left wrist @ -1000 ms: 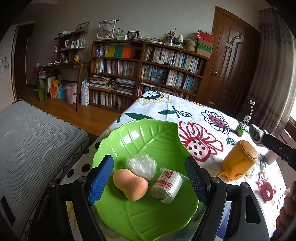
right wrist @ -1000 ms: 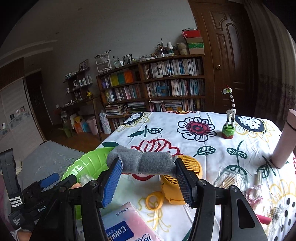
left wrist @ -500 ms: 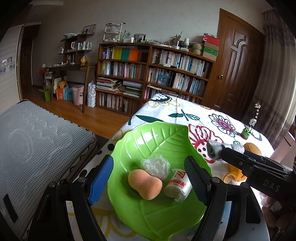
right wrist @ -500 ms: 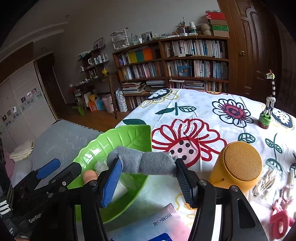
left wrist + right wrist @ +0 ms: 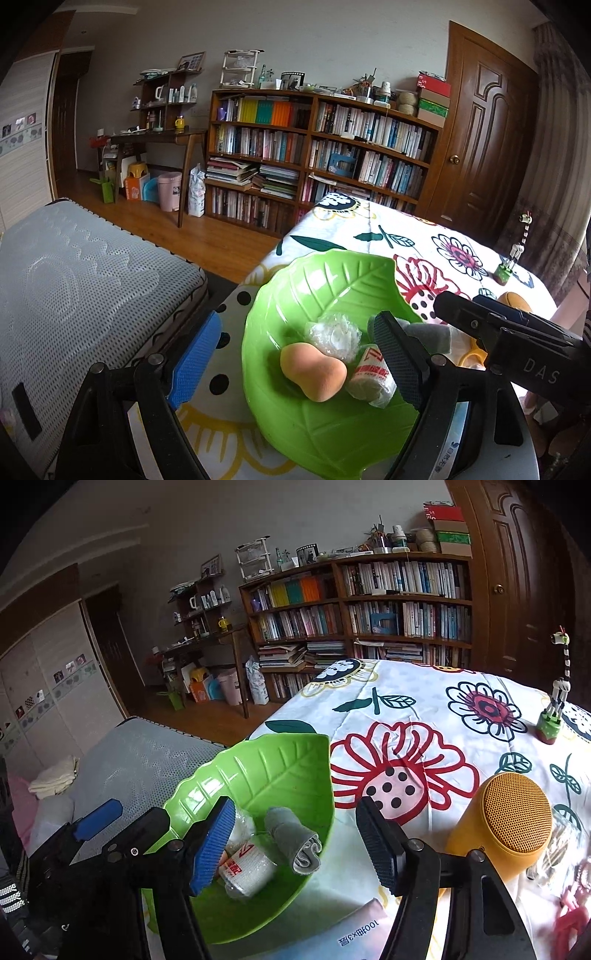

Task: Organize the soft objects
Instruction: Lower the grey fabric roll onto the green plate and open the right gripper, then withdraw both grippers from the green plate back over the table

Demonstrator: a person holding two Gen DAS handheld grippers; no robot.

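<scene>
Released since half a second ago, the grey sock (image 5: 293, 840) now lies in the green leaf-shaped bowl (image 5: 258, 771) and no longer sits between the right gripper's (image 5: 295, 845) fingers, which stand wide apart and empty above it.

Left wrist view: the left gripper (image 5: 295, 363) is spread open, empty, over the bowl (image 5: 332, 284). An orange sponge (image 5: 312, 371), a clear plastic bundle (image 5: 334, 336) and a white bandage roll (image 5: 371, 380) lie close together inside. The sock (image 5: 428, 334) shows only as a grey patch behind the right finger and the other tool's black body.

Right wrist view: the whole sock is visible, rolled, leaning on the bowl's near wall beside the bandage roll (image 5: 243, 871). The blue finger pad (image 5: 212, 843) hides the sponge and most of the bundle. A yellow speaker (image 5: 506, 830) stands on the flowered tablecloth (image 5: 406, 716), apart from the bowl.
</scene>
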